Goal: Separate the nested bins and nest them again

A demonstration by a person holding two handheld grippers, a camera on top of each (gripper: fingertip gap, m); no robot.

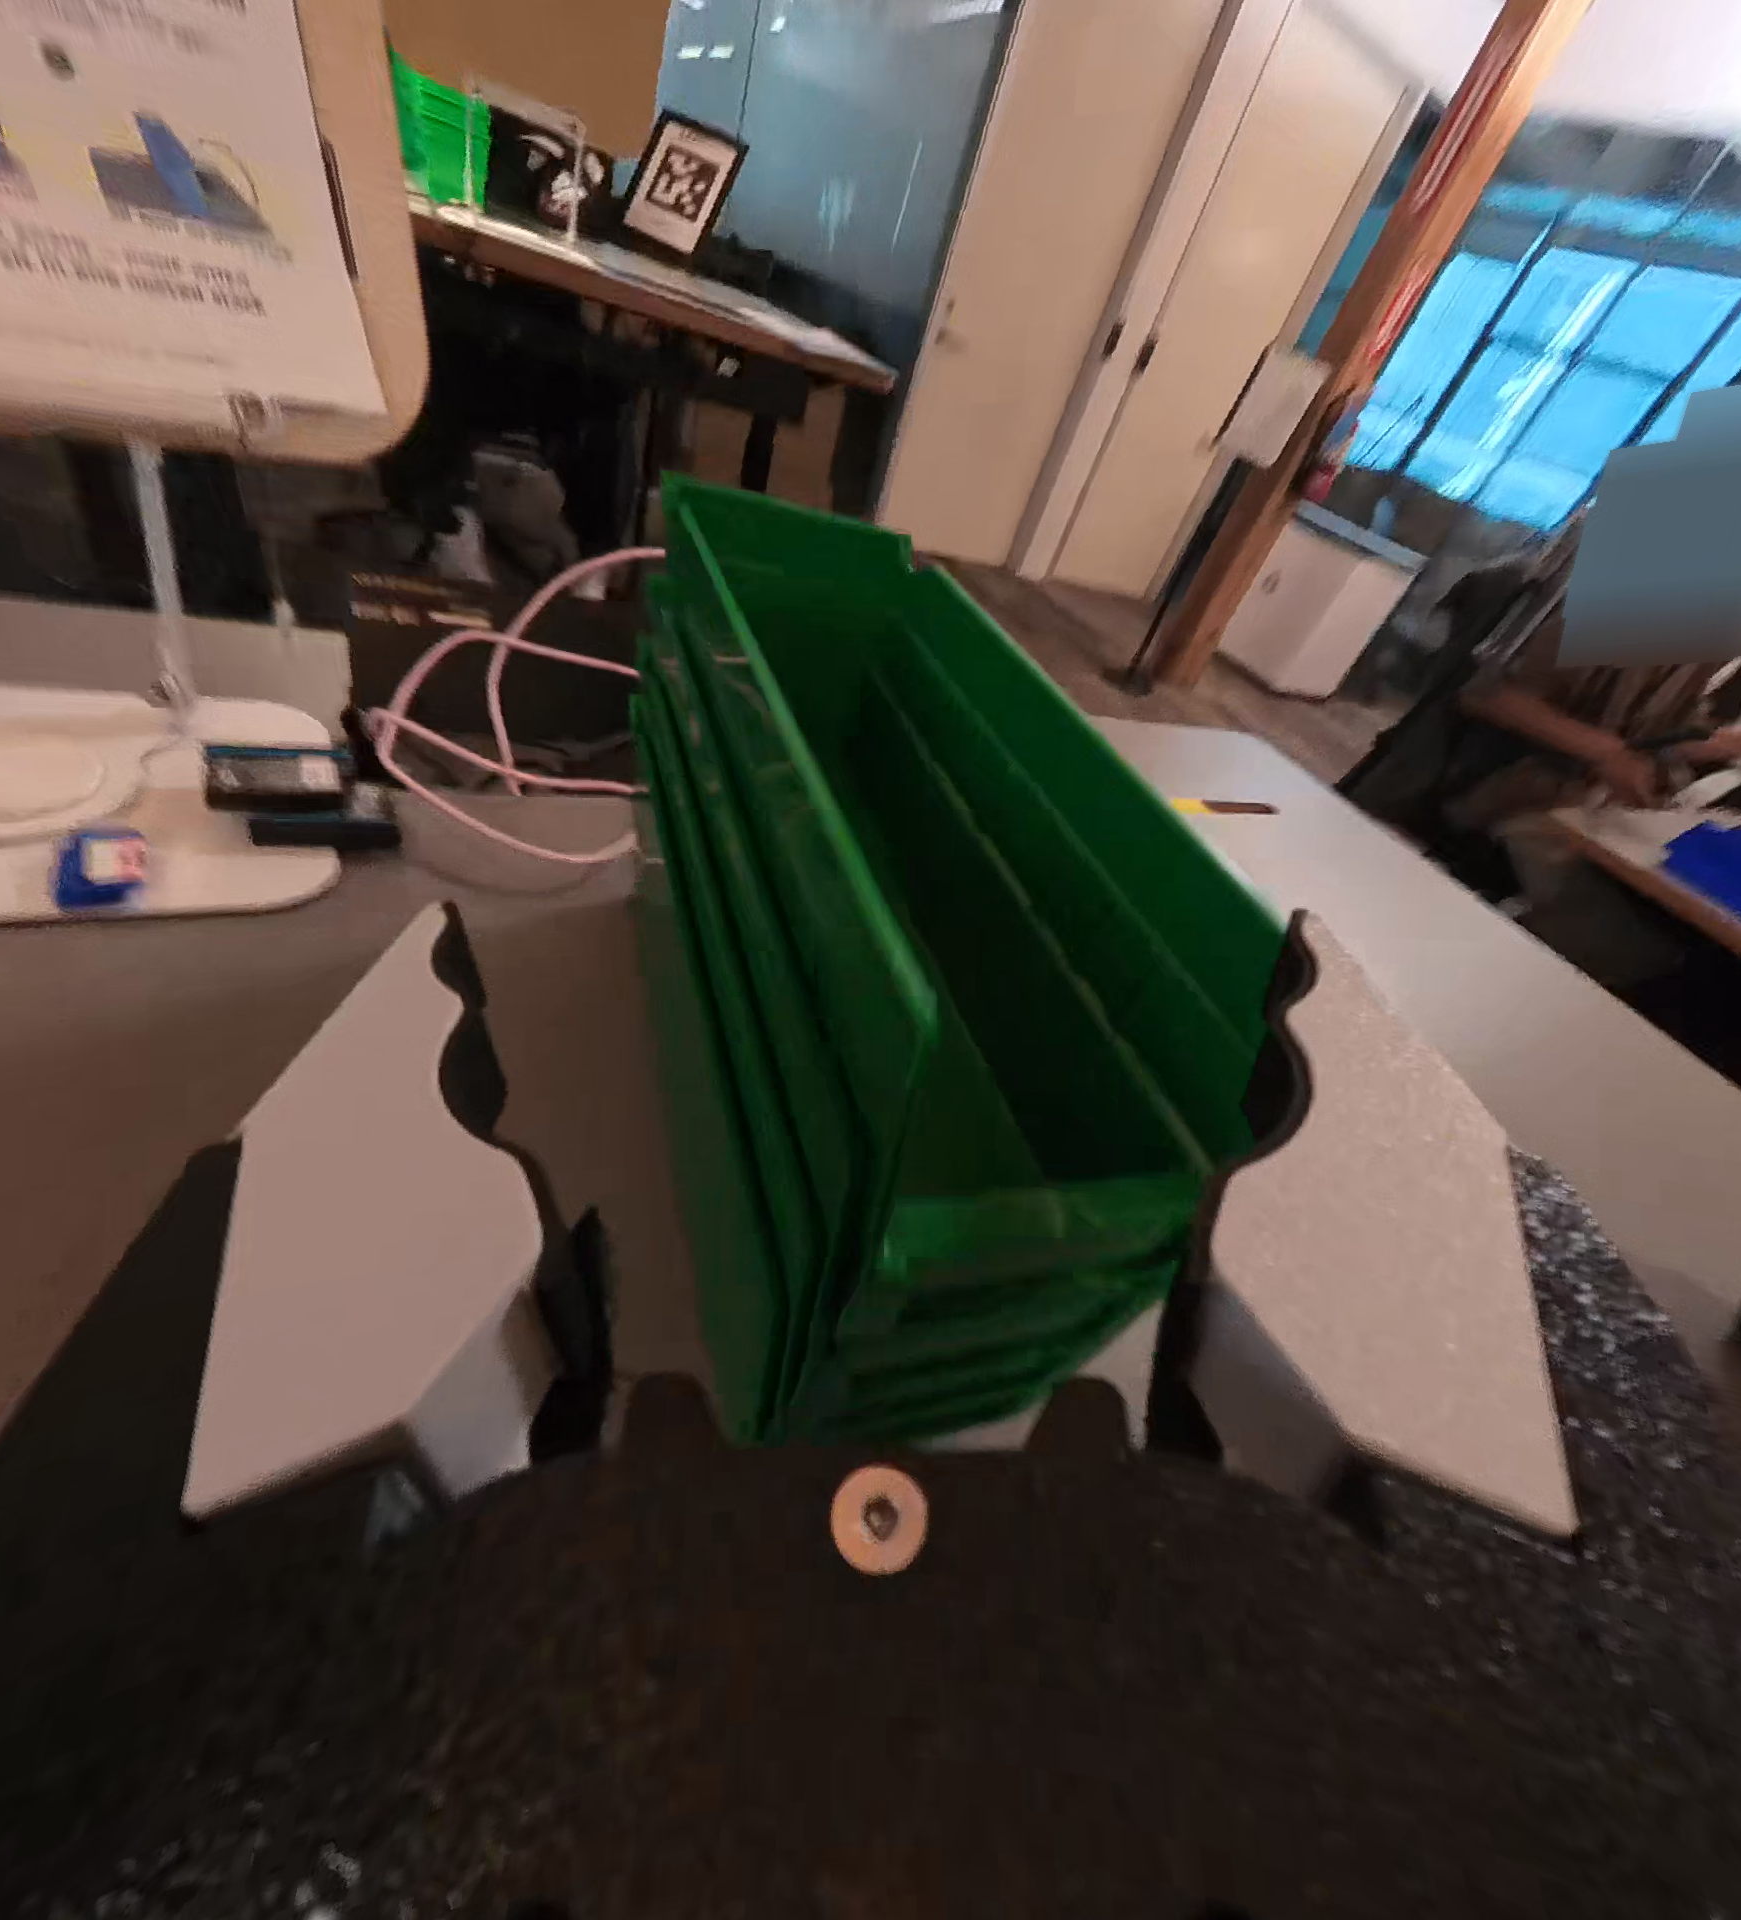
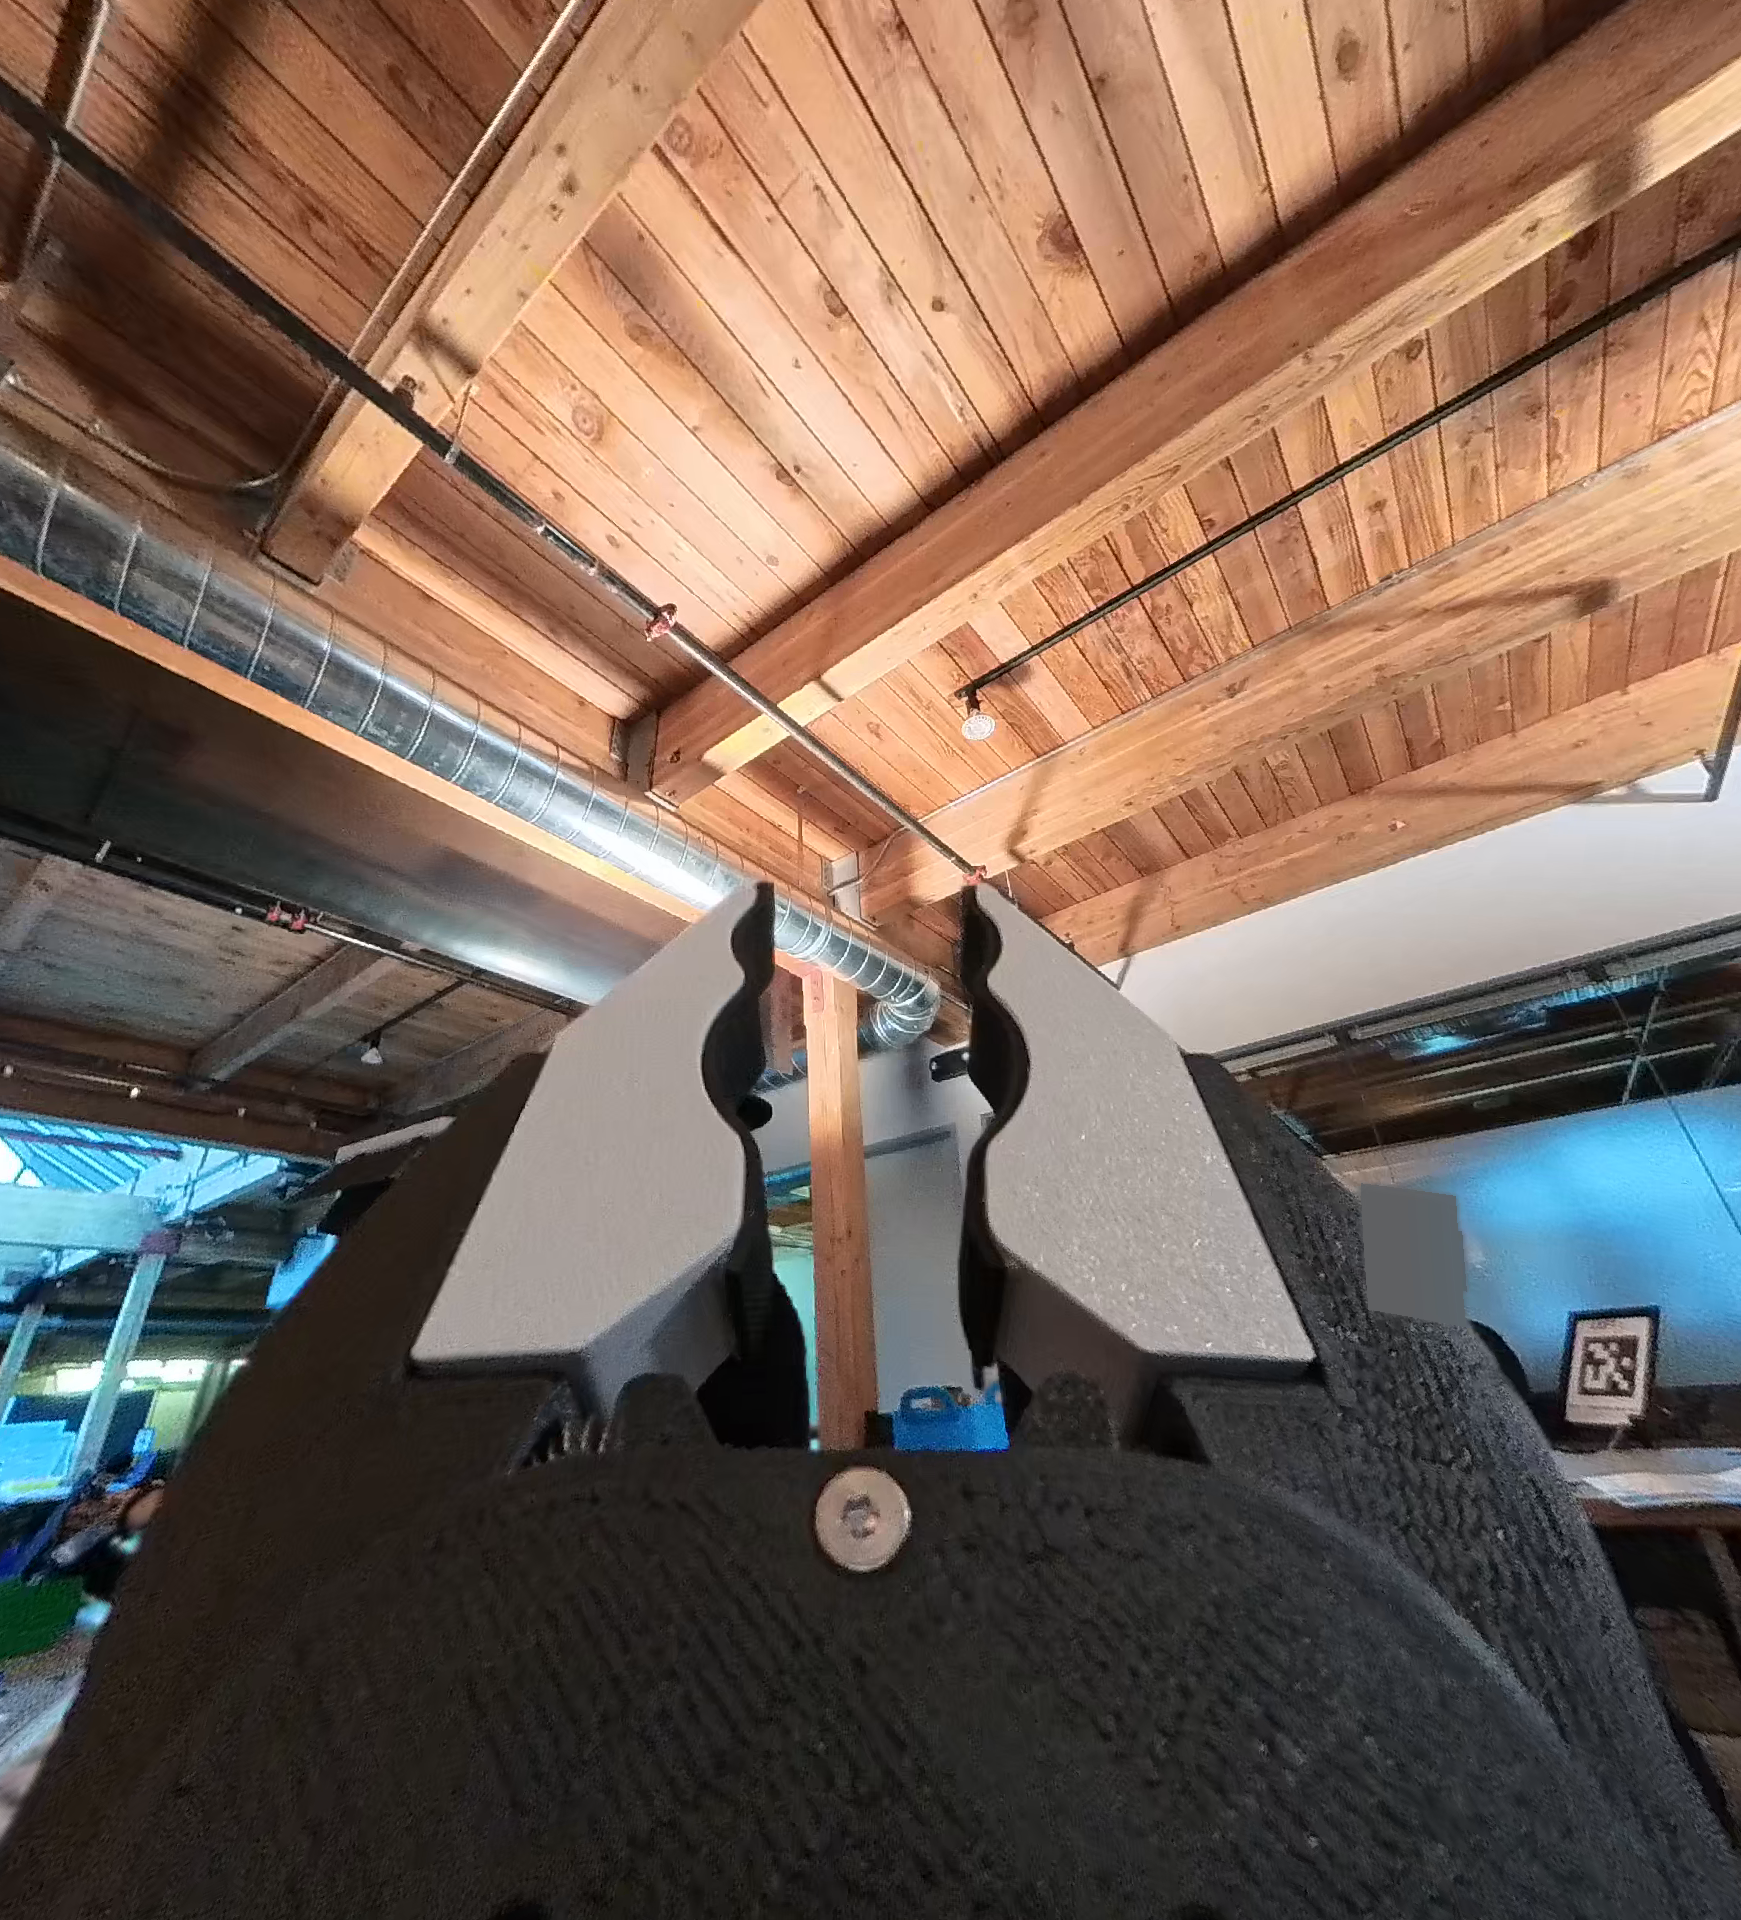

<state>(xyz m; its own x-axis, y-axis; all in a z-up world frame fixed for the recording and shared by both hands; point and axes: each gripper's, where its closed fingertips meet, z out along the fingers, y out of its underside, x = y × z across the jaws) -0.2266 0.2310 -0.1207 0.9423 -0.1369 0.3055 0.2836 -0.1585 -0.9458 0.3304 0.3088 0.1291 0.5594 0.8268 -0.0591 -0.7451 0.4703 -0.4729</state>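
Note:
A stack of several nested green bins (image 1: 1001, 935) stands on the grey table (image 1: 1468, 987) and runs away from the camera in the left wrist view. My left gripper (image 1: 874, 914) is wide open around the near end of the stack. Its right finger (image 1: 1365, 1195) lies against the stack's right wall, and its left finger (image 1: 367, 1195) stands apart from the left wall. My right gripper (image 2: 866, 896) points up at the wooden ceiling, with its fingers a little apart and nothing between them. The bins do not show between its fingers in the right wrist view.
Left of the bins lie a looped pink cable (image 1: 492, 727), a white stand base (image 1: 118, 831) with dark small devices and a blue item, and a sign board (image 1: 118, 208) above. A person sits at a table (image 1: 1728, 914) to the right. A tag marker (image 1: 684, 182) stands behind.

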